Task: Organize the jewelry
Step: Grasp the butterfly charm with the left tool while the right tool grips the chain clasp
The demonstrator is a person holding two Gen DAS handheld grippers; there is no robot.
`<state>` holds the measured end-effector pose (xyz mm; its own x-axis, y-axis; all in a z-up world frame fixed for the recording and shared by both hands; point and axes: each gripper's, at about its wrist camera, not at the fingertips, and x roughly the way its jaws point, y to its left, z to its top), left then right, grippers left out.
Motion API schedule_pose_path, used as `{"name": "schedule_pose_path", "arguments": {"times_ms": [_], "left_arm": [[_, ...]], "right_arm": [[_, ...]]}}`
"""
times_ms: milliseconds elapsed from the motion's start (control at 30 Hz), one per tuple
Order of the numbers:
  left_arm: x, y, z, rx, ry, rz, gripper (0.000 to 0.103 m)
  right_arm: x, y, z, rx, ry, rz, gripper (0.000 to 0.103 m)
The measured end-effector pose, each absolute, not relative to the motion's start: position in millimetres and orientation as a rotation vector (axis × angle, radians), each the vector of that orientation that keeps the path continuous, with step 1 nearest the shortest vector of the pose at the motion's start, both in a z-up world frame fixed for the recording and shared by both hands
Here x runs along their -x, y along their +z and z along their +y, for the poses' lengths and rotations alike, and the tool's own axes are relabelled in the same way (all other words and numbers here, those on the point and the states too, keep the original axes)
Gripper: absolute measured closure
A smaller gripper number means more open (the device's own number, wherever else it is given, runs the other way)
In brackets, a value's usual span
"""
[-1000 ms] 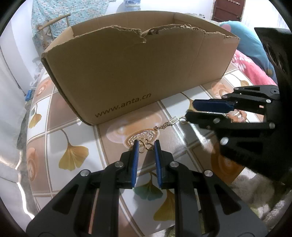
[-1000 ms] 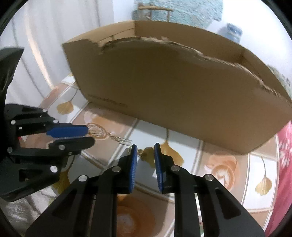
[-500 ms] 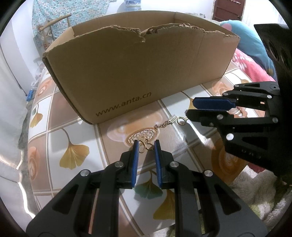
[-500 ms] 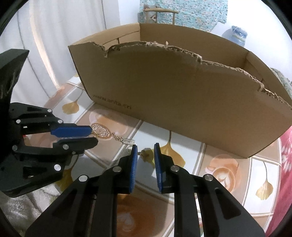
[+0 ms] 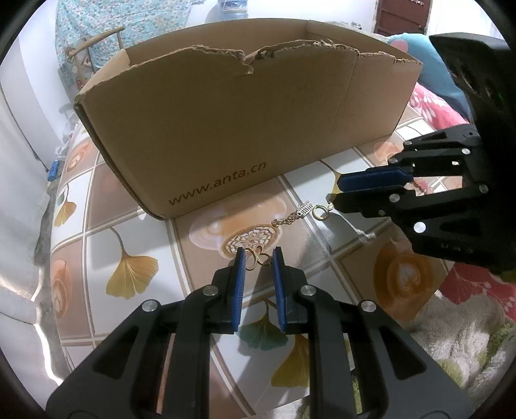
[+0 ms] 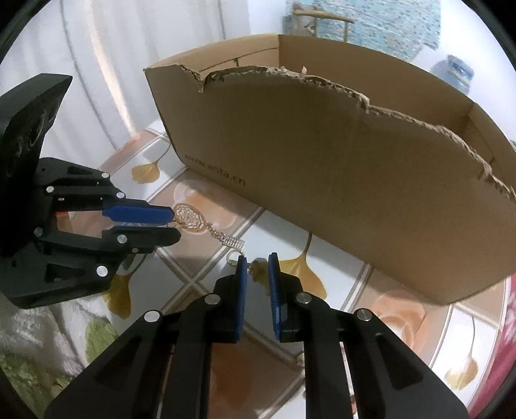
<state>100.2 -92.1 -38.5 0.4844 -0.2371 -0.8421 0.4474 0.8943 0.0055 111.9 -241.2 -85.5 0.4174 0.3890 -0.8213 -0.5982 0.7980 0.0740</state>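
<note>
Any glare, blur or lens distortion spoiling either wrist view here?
Left wrist view: sharp; glare streaks on the tablecloth; fisheye bends the box. Right wrist view: softer, box's right end smeared, curtain overexposed; earring still readable.

The table's got a glossy cover printed with yellow ginkgo leaves and latte-art cups in a tile grid. Upper left of the left wrist view there's a wooden chair with a turquoise floral cloth behind it, and a dark wooden door sits top right. On the right edge are a blue cushion and a pink flowery blanket, with a fluffy white-and-green throw lower right. In the right wrist view, a white curtain hangs upper left and a blue water jug is upper right.
</note>
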Motion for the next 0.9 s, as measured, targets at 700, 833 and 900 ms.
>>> {"name": "schedule_pose_path", "arguments": {"times_ms": [700, 833, 900], "left_arm": [[-101, -39, -92, -0.235, -0.424, 0.988, 0.087], [-101, -38, -92, -0.235, -0.425, 0.988, 0.087], [-100, -38, -92, -0.237, -0.429, 0.987, 0.087]], "right_arm": [[-123, -91, -236, 0.095, 0.564, 1.092, 0.089], [-117, -92, -232, 0.055, 0.51, 1.09, 0.089], [-113, -92, -228, 0.092, 0.504, 1.068, 0.089]]}}
